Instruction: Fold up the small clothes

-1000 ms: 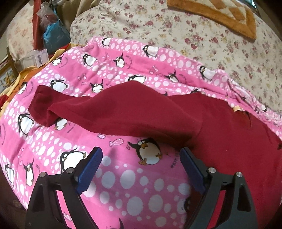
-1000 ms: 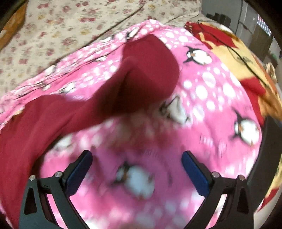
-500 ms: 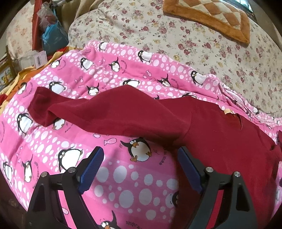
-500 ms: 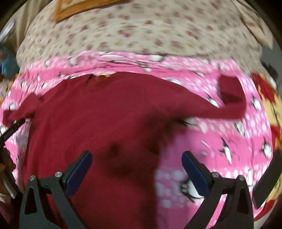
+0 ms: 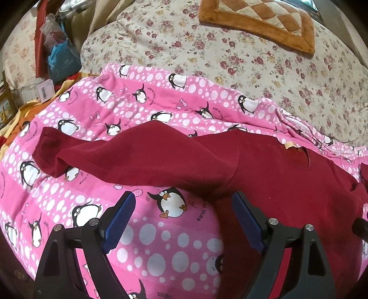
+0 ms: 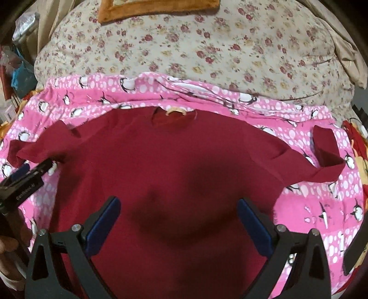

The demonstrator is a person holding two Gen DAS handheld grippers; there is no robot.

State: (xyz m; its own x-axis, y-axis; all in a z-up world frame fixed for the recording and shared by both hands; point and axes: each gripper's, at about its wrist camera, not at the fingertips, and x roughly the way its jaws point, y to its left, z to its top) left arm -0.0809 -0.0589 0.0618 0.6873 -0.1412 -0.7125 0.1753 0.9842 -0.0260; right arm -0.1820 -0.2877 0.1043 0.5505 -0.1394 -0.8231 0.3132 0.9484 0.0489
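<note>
Dark red knit shirt (image 6: 179, 161) is lying flat and face-up on a pink penguin-print blanket (image 5: 161, 248), neckline (image 6: 173, 115) pointing toward the far side, where a small tan label is showing inside the collar. The blanket is lying over a cream floral bedspread (image 6: 207, 46), and an orange-bordered checked cushion (image 5: 260, 20) is sitting on that bedspread at the far edge. Both sleeves are spreading outward: the sleeve at picture left (image 5: 110, 151) is stretching out across the blanket with its cuff slightly rumpled, and the sleeve at picture right (image 6: 326, 158) is folding back on itself near the cuff. The right gripper (image 6: 178, 223) is hovering over the lower middle of the shirt body, casting a dark shadow on the fabric; its blue-padded jaws are standing wide apart with nothing between the pads, not pressing on cloth. The left gripper (image 5: 181, 220) is hanging over the blanket just beside the shirt's side edge, below the armpit; its jaws are likewise standing wide apart and gripping nothing, one finger over bare pink blanket and the other over the red fabric edge. In the right wrist view the left gripper is showing at the left margin as a black body with white lettering, close to the sleeve there. Beyond the bed's left edge, a blue plastic bag (image 5: 62, 59) and assorted clutter are piling up, too blurred to itemise.
</note>
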